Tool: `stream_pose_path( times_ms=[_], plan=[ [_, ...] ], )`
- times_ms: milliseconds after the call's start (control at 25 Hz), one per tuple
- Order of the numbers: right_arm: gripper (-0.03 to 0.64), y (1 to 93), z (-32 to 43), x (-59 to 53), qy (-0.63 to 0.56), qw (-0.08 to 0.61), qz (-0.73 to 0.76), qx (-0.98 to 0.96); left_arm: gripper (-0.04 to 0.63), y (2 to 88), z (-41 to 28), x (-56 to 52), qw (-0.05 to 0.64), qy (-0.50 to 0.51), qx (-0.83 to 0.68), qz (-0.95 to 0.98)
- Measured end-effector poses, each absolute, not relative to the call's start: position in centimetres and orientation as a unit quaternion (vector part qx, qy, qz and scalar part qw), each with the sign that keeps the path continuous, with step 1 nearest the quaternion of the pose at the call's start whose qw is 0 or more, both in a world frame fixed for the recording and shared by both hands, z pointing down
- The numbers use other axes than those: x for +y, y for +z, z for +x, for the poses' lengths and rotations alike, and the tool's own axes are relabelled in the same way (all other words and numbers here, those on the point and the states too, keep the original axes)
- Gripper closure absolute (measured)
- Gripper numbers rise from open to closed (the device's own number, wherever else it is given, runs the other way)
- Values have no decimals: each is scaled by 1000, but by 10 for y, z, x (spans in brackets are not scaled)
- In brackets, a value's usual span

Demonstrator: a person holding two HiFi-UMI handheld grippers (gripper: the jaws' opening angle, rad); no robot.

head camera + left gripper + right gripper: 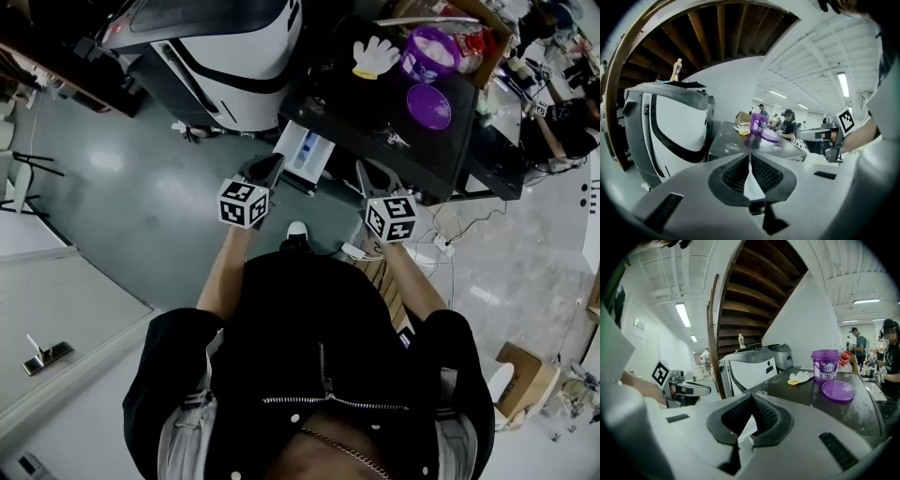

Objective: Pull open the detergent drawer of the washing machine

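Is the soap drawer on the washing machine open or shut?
Open. In the head view the detergent drawer sticks out of the front of the washing machine, its white compartments showing from above.

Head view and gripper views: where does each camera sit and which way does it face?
Head view: on the person's head, facing steeply down at the dark machine top; jacket, forearms, left gripper and right gripper show.
Left gripper view: on the left gripper, facing along its shut jaws toward the purple tub; right gripper at right.
Right gripper view: on the right gripper, facing along its shut jaws; left gripper at left.
Shared: both gripper views show the tub and purple lid.
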State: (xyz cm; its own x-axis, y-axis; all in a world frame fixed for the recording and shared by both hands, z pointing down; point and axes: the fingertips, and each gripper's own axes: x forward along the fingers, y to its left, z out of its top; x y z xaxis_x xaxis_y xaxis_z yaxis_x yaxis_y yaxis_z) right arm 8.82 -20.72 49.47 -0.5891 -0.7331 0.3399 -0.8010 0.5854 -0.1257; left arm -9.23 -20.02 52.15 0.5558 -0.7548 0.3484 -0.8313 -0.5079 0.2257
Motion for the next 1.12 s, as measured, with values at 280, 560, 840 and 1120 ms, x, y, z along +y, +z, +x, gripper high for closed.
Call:
stream_pose_path(
  times_ms=[280, 560, 840, 1120],
  plan=[
    [614, 457, 88, -219, 88, 105, 444, -885, 563, 465, -87, -225, 107, 90, -464, 875],
    [614, 432, 96, -227, 52, 90, 466, -879, 563, 436, -88, -241, 72, 73, -463, 880],
    [614, 426, 95, -228, 44, 82, 474, -876, 563, 446, -93, -242, 83, 74, -462, 880],
    [614, 432, 94, -225, 49, 85, 481, -871, 563, 448, -96, -241, 83, 68, -460, 881]
  ],
)
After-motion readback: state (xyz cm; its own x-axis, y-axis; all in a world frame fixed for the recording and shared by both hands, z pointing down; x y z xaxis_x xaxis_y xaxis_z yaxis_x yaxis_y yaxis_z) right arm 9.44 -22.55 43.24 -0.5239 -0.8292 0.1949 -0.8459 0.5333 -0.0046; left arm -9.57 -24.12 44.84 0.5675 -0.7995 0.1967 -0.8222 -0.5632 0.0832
